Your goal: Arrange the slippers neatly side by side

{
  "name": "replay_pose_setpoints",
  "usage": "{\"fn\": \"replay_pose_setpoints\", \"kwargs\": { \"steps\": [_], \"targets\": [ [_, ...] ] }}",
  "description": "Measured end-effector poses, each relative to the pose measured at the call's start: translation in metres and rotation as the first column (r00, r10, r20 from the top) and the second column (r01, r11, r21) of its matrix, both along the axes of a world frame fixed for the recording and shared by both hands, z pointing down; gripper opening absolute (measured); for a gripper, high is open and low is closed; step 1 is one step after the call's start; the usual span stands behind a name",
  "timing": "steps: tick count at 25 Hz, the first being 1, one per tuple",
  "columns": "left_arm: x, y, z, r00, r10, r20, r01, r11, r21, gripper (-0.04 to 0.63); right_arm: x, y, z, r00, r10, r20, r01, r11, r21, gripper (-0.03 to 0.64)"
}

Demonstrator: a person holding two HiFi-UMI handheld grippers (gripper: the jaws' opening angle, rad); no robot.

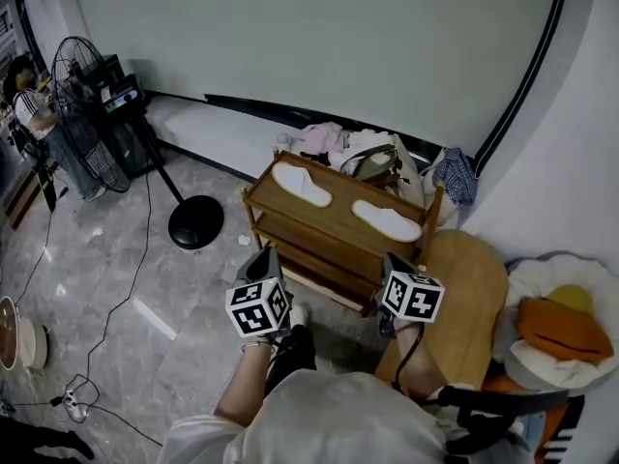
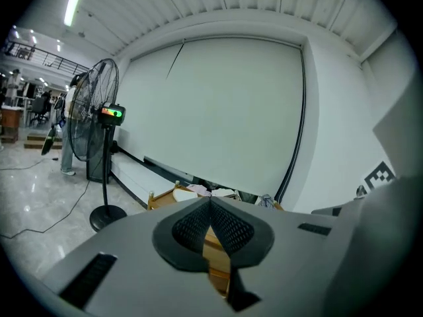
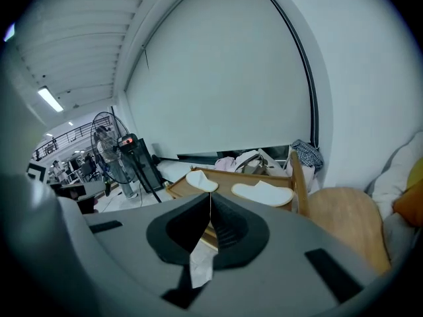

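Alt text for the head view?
Two white slippers lie apart on top of a wooden shoe rack. The left hand-held gripper and right hand-held gripper, both shut and empty, point toward it from the near side.

The person holds two tools out in front of the body, one on each side. The left tool [image 1: 263, 257] has its jaws pressed tight together, with nothing between them. The right tool [image 1: 391, 261] is the same: jaws closed and empty. Both tools point forward and a bit down, side by side with a gap between them. Each has a marker cube on top. The left forearm [image 1: 240, 387] is bare, and the right forearm [image 1: 426, 375] is tucked close to the body.
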State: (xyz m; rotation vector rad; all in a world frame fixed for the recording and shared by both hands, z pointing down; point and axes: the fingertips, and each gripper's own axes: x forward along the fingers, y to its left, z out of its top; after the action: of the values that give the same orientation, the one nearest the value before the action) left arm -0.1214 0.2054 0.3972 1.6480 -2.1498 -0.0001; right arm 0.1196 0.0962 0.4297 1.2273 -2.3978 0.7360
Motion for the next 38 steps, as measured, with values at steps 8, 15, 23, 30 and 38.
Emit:
{"fn": "replay_pose_setpoints", "kwargs": {
  "steps": [8, 15, 23, 30, 38],
  "targets": [
    [-0.031, -0.076, 0.005, 0.998, 0.064, -0.008, -0.064, 0.998, 0.012, 0.016, -0.014, -0.055, 0.002, 0.996, 0.084, -0.025, -0.084, 0.996, 0.004, 0.034],
    [-0.061, -0.148, 0.005, 0.992, 0.129, 0.001, -0.129, 0.992, 0.0, 0.017, -0.041, -0.108, -0.006, 0.99, 0.142, -0.018, -0.142, 0.99, 0.008, 0.034],
    [-0.093, -0.22, 0.006, 0.983, 0.185, -0.001, -0.185, 0.983, -0.015, 0.017, -0.066, -0.162, -0.002, 0.979, 0.201, -0.035, -0.202, 0.979, -0.014, 0.034],
    [-0.118, -0.266, 0.015, 0.975, 0.22, -0.016, -0.22, 0.975, -0.027, 0.017, -0.09, -0.199, 0.0, 0.971, 0.233, -0.056, -0.234, 0.972, -0.018, 0.034],
    [-0.14, -0.302, 0.035, 0.971, 0.225, -0.078, -0.229, 0.973, -0.042, 0.017, -0.111, -0.219, 0.009, 0.966, 0.229, -0.124, -0.235, 0.971, -0.037, 0.034]
  ]
}}
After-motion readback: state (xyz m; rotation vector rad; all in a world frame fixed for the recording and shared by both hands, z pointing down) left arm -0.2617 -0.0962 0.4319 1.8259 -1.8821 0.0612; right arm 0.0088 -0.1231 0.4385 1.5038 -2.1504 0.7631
